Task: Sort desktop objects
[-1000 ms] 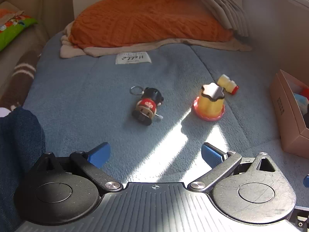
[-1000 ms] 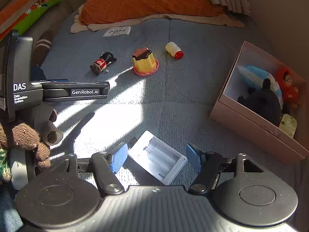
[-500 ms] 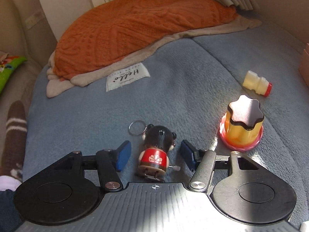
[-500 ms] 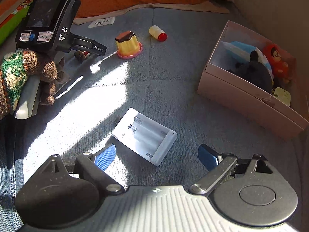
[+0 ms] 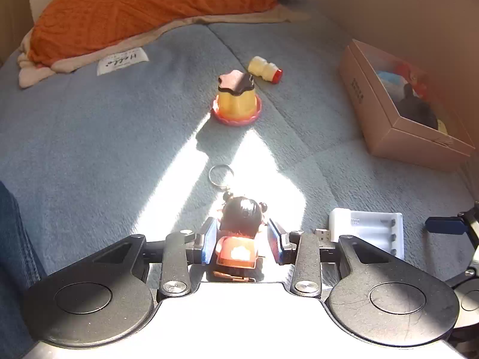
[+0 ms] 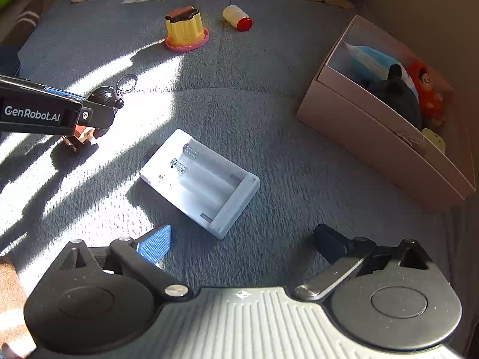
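Closing left gripper [image 5: 241, 240]: blue pads narrowing on the small black-haired, red-bodied doll keychain [image 5: 239, 230], doll between them, apparently touching.
Slip risk: grip sits low on a rounded body; metal ring [image 5: 221, 175] dangles ahead, may snag the blue fleece blanket [image 5: 104, 137].
Right gripper [image 6: 242, 246]: jaws opening, empty; white plastic battery holder [image 6: 200, 179] just ahead, unheld.
Collision risk: grippers close together.
Destination: pink cardboard box [image 6: 383, 146], far right.

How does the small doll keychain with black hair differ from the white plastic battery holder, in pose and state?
The doll keychain sits between the closing pads of the left gripper; the battery holder lies free ahead of the opening right gripper. The doll is rounded, dark and red; the holder is flat, boxy and white. Both are outside the cardboard box.
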Motion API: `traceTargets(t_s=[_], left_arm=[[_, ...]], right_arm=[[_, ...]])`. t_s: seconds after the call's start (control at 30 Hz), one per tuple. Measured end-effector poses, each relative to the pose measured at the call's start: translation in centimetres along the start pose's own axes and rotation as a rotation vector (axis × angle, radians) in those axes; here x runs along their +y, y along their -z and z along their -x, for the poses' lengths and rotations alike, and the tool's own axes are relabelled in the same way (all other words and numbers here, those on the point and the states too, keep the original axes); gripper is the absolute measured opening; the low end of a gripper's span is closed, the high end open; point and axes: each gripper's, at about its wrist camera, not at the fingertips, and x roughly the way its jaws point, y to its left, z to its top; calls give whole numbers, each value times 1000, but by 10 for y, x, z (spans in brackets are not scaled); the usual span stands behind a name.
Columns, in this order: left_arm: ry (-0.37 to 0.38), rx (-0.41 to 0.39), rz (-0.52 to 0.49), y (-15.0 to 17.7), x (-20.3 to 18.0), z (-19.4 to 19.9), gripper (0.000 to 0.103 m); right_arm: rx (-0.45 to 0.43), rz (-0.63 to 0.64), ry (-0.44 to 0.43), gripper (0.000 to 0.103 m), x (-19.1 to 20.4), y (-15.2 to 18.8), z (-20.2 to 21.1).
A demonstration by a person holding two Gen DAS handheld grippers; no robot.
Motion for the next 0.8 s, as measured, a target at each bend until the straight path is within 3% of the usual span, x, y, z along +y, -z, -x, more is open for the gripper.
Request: traceTargets(t_s=[0.03,0.13,0.23,0.3,0.47,0.6,0.8], left_arm=[[-2,-16,22,6,3,4,55],[-29,-52,84,13,14,9,66],[-12,-52,139,11,25,8,72],[-11,-55,134,12,26,8,79],[-18,-44,76,15,17,5,84],[71,-27,51,18,12,11,89],[177,15,71,19,4,6,90]], right_arm=[[0,10,9,102,2,1,-2],[-26,52,46,103,8,1,-1],[-117,63,223,103,5,-4,2],[-137,29,275,103,-6,-10,-1],[-88,-76,203,103,-21,-13,-7],[-69,-130,172,103,-27,-15,-14],[28,-340,42,103,-55,-19,-28]])
